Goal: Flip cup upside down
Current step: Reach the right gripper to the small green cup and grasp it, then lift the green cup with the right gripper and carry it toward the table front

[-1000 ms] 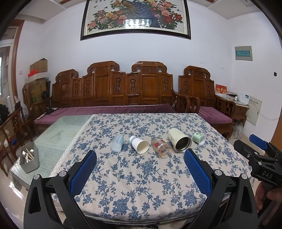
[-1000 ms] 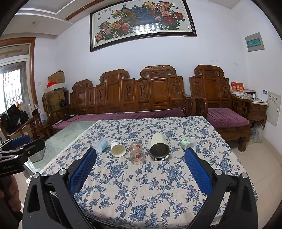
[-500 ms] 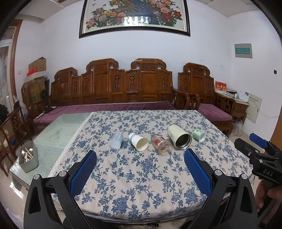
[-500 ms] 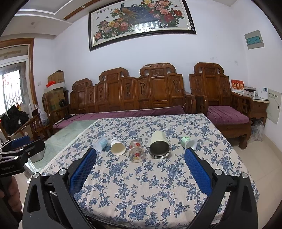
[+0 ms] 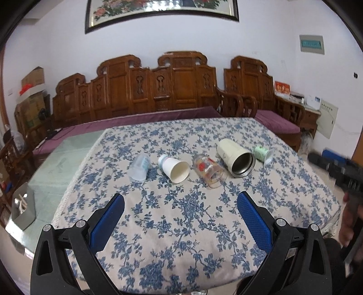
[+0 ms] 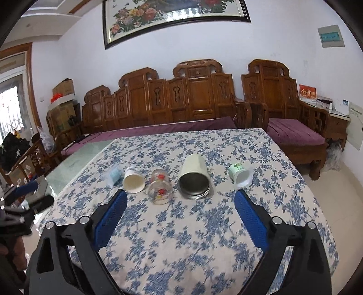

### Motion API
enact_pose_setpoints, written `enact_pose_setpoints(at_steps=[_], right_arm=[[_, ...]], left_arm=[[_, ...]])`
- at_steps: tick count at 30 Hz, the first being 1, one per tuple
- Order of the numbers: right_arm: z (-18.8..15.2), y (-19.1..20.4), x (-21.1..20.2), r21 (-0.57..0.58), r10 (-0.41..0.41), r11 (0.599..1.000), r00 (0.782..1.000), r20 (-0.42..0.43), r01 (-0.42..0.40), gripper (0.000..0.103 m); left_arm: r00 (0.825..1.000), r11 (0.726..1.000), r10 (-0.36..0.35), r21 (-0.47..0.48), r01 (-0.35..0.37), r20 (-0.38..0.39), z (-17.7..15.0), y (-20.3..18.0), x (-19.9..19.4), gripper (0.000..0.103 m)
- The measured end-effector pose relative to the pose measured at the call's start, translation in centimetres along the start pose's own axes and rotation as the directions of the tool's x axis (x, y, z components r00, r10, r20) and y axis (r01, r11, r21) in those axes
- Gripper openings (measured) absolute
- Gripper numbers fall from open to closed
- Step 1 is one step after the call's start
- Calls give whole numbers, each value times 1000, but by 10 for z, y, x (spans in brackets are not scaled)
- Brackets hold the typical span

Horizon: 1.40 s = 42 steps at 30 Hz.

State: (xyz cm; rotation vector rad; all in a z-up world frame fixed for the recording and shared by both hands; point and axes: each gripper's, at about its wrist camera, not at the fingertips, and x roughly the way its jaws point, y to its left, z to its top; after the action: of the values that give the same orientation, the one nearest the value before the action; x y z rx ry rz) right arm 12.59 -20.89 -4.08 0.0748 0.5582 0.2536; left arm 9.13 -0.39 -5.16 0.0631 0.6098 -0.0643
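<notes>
5 cups on tabletop (image 5: 181, 227), all lying sideways.
Steel-lined tumbler (image 5: 236, 157) is landmark: glass (image 5: 209, 169) just left; left hand-held gripper (image 5: 180, 210) and right hand-held gripper (image 6: 180, 208) both spread wide, empty.

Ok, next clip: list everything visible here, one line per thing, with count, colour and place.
clear plastic cup: 1, bluish clear, lying leftmost in the row
paper cup: 1, white, lying, mouth toward camera
glass cup: 1, clear with red print, lying mid-row
steel tumbler: 1, cream outside, metal inside, lying
small cup: 1, green and white, lying rightmost
tablecloth: 1, blue floral on beige, over the table
wooden sofa: carved brown, purple cushions, against the wall
painting: 1, floral, above the sofa
left gripper: blue pads, open, empty
right gripper: blue pads, open, empty
</notes>
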Motion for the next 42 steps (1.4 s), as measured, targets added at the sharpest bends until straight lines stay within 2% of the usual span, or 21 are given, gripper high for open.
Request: enact_pose_setpoints(at_steps=[7, 9, 16, 20, 24, 29, 35, 38, 41, 42], right_arm=[[27, -34, 64, -41, -35, 999, 997, -75, 32, 92], [33, -47, 89, -55, -44, 998, 993, -110, 38, 87], [63, -78, 153, -111, -77, 992, 985, -156, 60, 83], [76, -97, 200, -126, -104, 989, 970, -220, 77, 78], [76, -114, 247, -121, -132, 988, 939, -318, 98, 75], [61, -137, 301, -128, -206, 978, 873, -442, 166, 71], [42, -145, 326, -124, -185, 983, 810, -556, 139, 69], [37, -140, 329, -156, -200, 979, 792, -577, 133, 66], [33, -136, 326, -173, -206, 977, 778, -594, 127, 51], [33, -136, 325, -179, -210, 976, 776, -595, 127, 51]], left_arm=[[994, 998, -53, 10, 54, -97, -3, -4, 60, 95], [991, 998, -62, 6, 63, -115, -3, -2, 74, 95], [988, 997, -72, -5, 72, -138, 4, 7, 116, 95], [988, 997, -75, -3, 75, -137, 6, 10, 132, 95], [982, 995, -101, -17, 100, -157, 1, 12, 144, 95], [971, 994, -114, -17, 112, -210, -11, 12, 156, 95], [957, 988, -151, -55, 141, -246, -24, 14, 158, 95], [956, 988, -153, -58, 143, -252, -29, 13, 155, 95], [956, 988, -151, -62, 139, -252, -30, 13, 149, 95], [956, 989, -148, -61, 137, -252, -30, 14, 148, 95]])
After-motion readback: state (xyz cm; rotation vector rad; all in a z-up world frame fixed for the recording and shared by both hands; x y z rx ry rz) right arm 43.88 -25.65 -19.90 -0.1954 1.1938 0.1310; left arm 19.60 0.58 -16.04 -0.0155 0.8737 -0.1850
